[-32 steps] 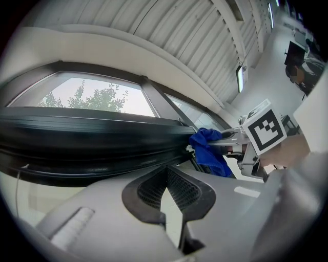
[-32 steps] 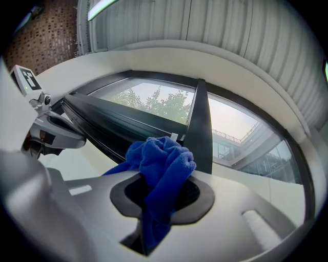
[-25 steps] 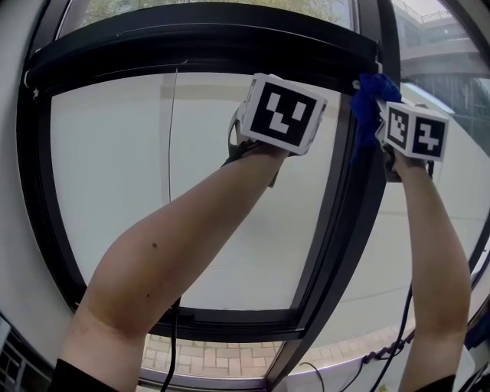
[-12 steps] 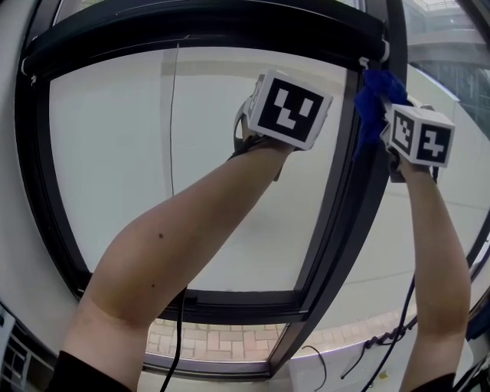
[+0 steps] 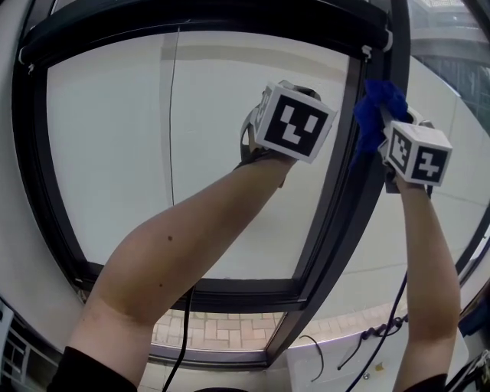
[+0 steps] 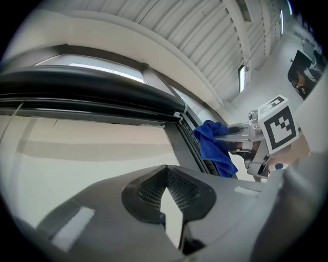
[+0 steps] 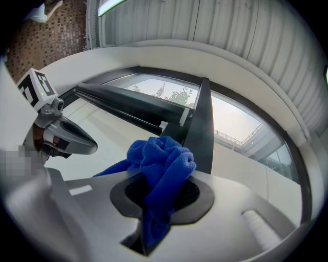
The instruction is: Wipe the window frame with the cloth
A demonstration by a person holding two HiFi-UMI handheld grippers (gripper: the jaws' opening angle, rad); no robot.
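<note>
The black window frame has a top bar point(image 5: 207, 19) and a vertical bar point(image 5: 341, 199). A blue cloth point(image 5: 375, 111) is pressed against the vertical bar a little below the upper corner. My right gripper point(image 7: 163, 189) is shut on that cloth point(image 7: 161, 158), which bunches up out of the jaws in front of the vertical bar point(image 7: 201, 128). My left gripper point(image 6: 165, 176) is shut on nothing and hangs before the glass pane, left of the vertical bar; its marker cube point(image 5: 293, 124) hides the jaws in the head view. The left gripper view shows the cloth point(image 6: 214, 146) on the frame.
The large glass pane point(image 5: 153, 153) carries a thin vertical line point(image 5: 172, 115). The frame's bottom bar point(image 5: 230, 295) lies below my left arm. Cables point(image 5: 367, 337) hang at the lower right. Brick paving point(image 5: 222, 333) shows outside below the frame.
My right gripper has slid the cloth a short way down the vertical bar from the upper corner. The left gripper has dropped slightly too, still shut.
</note>
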